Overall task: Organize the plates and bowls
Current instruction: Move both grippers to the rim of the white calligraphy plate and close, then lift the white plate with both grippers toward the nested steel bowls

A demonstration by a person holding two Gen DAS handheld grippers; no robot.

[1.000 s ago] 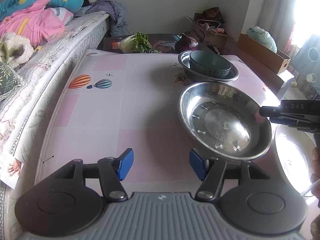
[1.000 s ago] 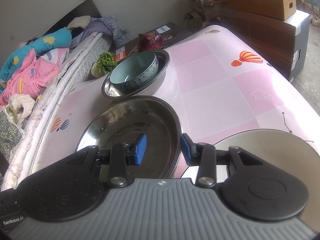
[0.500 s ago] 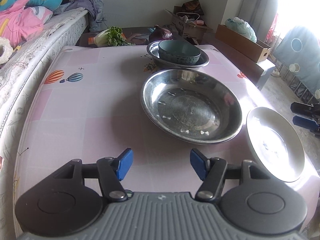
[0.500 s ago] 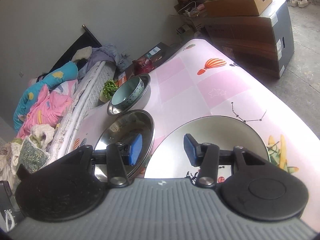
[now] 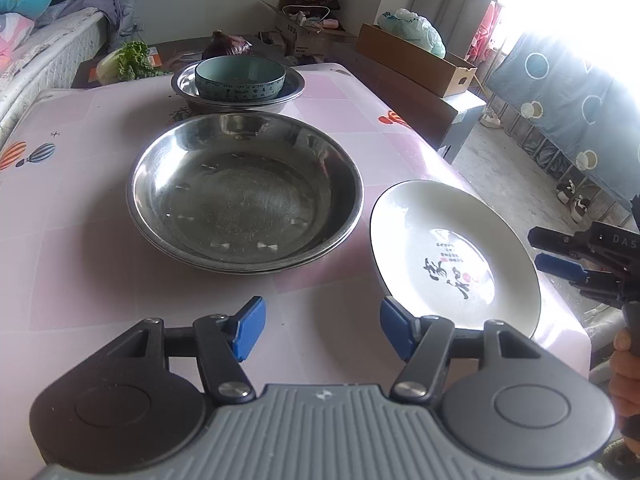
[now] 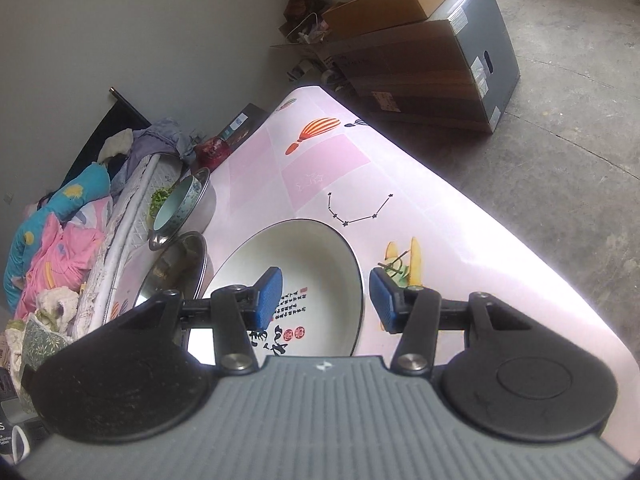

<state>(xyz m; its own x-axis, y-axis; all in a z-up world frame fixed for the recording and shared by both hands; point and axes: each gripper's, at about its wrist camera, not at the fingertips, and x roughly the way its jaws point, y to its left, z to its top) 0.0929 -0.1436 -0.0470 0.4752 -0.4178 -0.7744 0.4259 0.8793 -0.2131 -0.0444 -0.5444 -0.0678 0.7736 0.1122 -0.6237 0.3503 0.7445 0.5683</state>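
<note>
Both grippers have drawn back from the large steel basin toward the near right corner of the table since the earlier frames, and the right one has rolled so its view now sits tilted. Over that time the right gripper (image 6: 325,297) has had its jaws opening; they now stand apart with nothing between the blue pads, straddling the near right rim of the white printed plate (image 6: 296,280) without touching it. From the left wrist view that same right gripper (image 5: 560,254) hangs just off the table's right edge, beside the plate (image 5: 452,256). The left gripper (image 5: 320,330) is also released and empty, hovering over bare pink tablecloth (image 5: 80,240) in front of the large steel basin (image 5: 244,196), which seems to be two nested basins. Farther back a blue-green ceramic bowl (image 5: 240,78) sits inside a smaller steel basin (image 5: 294,84). The step in hand looks like the approach to the plate, the one dish lying alone. The next move probably calls for one pad to slide under the raised rim and the other over it, then close firmly, since a shallow glazed plate so close to the table edge could slip or tip.
</note>
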